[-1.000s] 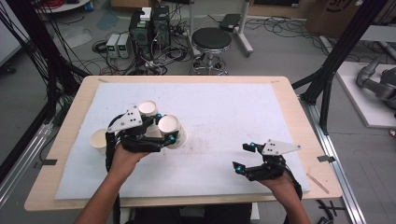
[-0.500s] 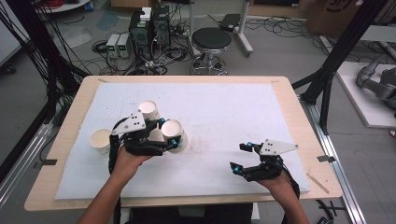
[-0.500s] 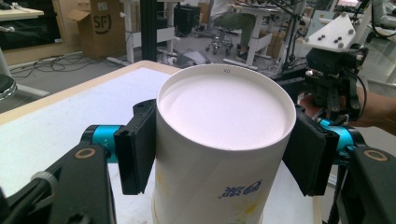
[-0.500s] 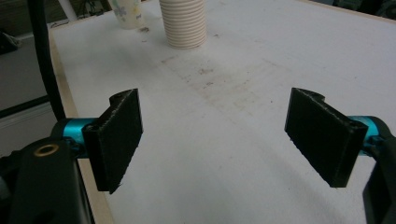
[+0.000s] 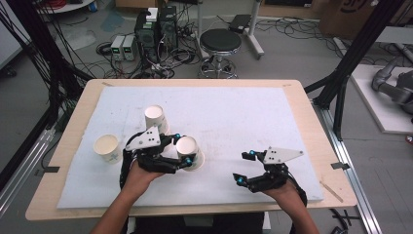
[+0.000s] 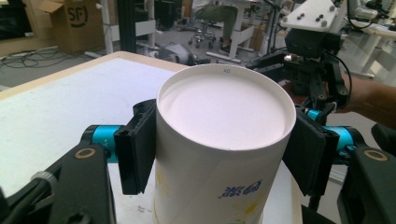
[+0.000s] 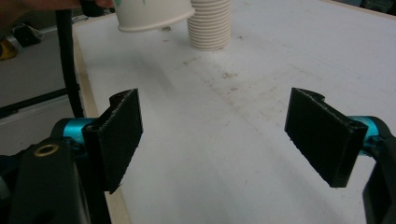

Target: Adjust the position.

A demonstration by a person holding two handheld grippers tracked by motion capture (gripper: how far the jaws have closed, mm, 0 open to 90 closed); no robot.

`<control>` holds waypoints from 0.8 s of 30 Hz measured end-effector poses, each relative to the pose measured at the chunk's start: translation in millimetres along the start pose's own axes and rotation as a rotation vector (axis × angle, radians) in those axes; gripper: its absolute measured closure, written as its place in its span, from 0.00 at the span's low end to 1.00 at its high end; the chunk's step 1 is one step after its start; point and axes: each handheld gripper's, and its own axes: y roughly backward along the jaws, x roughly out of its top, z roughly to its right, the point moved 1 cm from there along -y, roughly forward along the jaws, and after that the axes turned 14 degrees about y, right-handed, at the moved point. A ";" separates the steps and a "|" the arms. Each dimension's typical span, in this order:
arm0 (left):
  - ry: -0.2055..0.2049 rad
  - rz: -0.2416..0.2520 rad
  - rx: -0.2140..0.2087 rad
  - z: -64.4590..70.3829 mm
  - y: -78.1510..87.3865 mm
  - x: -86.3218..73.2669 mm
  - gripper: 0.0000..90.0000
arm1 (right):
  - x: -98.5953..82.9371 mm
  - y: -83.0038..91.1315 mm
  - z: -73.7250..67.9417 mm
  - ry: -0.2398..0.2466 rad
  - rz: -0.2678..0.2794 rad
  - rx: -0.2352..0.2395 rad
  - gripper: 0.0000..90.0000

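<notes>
My left gripper is shut on an upside-down white paper cup. In the left gripper view the black pads press both sides of the paper cup, with the left gripper around it below the flat base. From the right gripper view the held cup hangs just above the mat. A stack of inverted cups stands behind it; its ribbed rims mark the stack. My right gripper rests open and empty at the near right, and the right gripper has bare mat between its jaws.
One single cup stands on the left of the white mat, which covers a wooden table. A stool, computer boxes and cables lie on the floor beyond the far edge.
My left gripper has carried the cup to the right and nearer to the person, away from the stack. The right gripper has hardly moved.
</notes>
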 end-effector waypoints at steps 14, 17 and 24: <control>-0.009 -0.050 -0.065 5.5 -16.9 -4.6 0.37 | 19.9 -15.5 -3.8 0.039 0.022 0.070 0.22; -0.008 -0.055 -0.075 7.6 -19.3 -5.2 0.37 | 27.3 -21.0 -3.1 0.056 0.024 0.089 0.22; -0.005 -0.056 -0.094 9.6 -22.9 -5.5 0.37 | 38.2 -35.7 -4.6 0.085 0.026 0.132 0.22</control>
